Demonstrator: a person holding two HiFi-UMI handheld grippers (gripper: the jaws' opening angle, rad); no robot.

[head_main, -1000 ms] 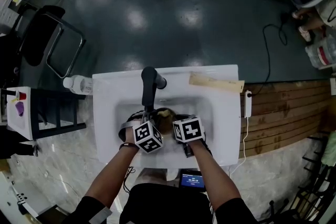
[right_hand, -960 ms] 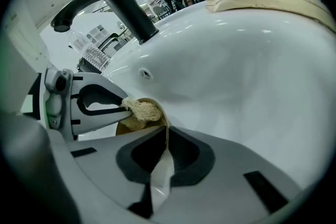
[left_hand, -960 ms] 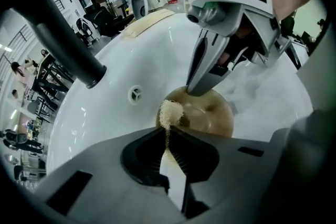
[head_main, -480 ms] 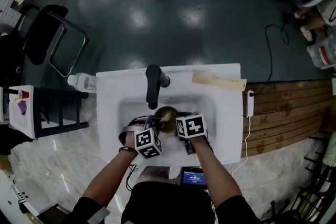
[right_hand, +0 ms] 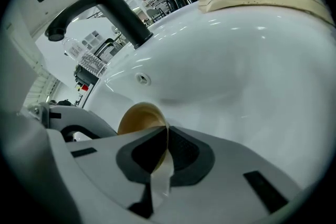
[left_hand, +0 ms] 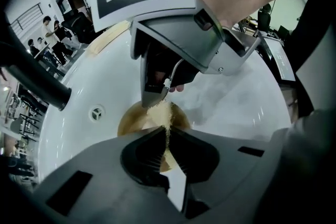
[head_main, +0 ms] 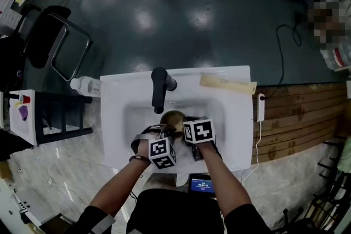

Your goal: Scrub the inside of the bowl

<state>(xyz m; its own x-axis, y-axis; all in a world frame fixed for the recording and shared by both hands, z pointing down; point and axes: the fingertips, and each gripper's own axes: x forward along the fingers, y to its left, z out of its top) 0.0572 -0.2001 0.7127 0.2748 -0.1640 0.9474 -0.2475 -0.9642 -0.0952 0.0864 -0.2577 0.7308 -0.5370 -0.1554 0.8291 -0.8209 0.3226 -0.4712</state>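
**A:** In the left gripper view, our left claw (left_hand: 169, 135) is shut tight on a thin pale pad (left_hand: 160, 113).

**B:** The pad stands on edge, its long axis running straight ahead from our jaws. Its far end is in the brown bowl (left_hand: 128, 122), which lies in the sink (left_hand: 236, 107) just beyond the jaw tips. The right claw (left_hand: 154, 98) points down at the bowl's far rim.

**A:** In the right gripper view those jaws are almost closed, pinching the bowl (right_hand: 139, 115) by its thin rim, edge-on. The hollow is turned left, toward our other claw.

**B:** In the head view the bowl (head_main: 174, 117) sits mid-basin, under the spout of the faucet (head_main: 159, 87) on the far edge. Both claws reach in from the near edge.

**A:** So we judge the scrubbing falls to the left claw. The hollow lies just ahead of and below its pad, and the right claw only steadies the rim.
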